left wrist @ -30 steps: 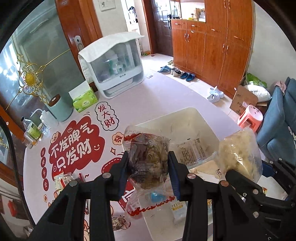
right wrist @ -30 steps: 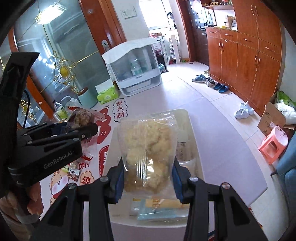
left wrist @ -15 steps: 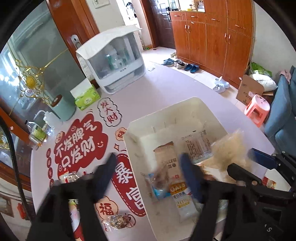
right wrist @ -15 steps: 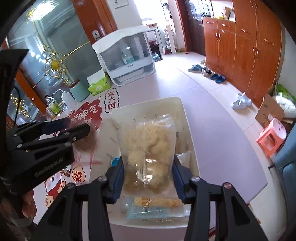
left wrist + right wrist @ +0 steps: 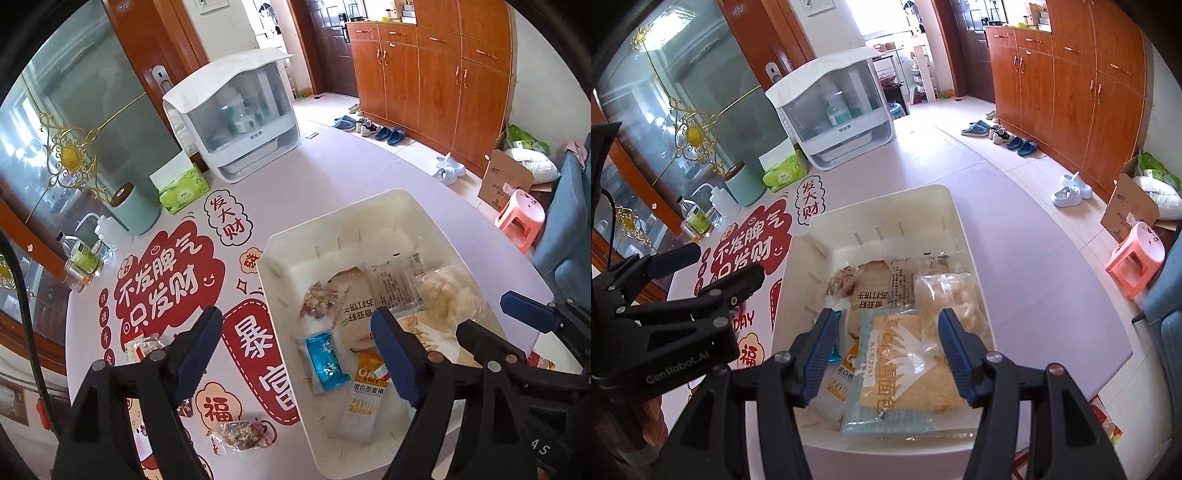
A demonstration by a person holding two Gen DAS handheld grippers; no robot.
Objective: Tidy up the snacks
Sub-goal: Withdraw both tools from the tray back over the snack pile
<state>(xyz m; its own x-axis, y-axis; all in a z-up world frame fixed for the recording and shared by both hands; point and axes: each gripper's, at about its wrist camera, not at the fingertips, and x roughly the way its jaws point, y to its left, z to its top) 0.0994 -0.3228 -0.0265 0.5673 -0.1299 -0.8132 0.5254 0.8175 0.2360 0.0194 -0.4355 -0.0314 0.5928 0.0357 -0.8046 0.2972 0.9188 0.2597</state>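
Snacks lie heaped in a white plastic bin [image 5: 436, 218] with smooth slotted walls and rounded corners, which stands on the table [image 5: 332, 162] with its pale mat and red printed characters. Inside the bin, a clear crinkled bag of pale puffed pieces [image 5: 448, 295] rests against the right wall, a see-through pouch of dark brown lumps [image 5: 317, 299] sits near the left wall, and between them lie a flat tan biscuit packet [image 5: 352, 302] and a clear printed sachet [image 5: 397, 280]. Nearer the front lie a glossy blue foil wrapper [image 5: 325, 356], a long white and orange bar [image 5: 365, 391] and a flat sealed slice of bread [image 5: 905, 354]. Left of the bin, on the table, lies another clear pouch of brown lumps [image 5: 242, 435].

The left tongs [image 5: 295, 347] have just spread wide and hold nothing, their ribbed blue pads straddling the bin's left wall. The right tongs [image 5: 886, 354] have just been opening, released above the bread slice, with nothing pressed between them.
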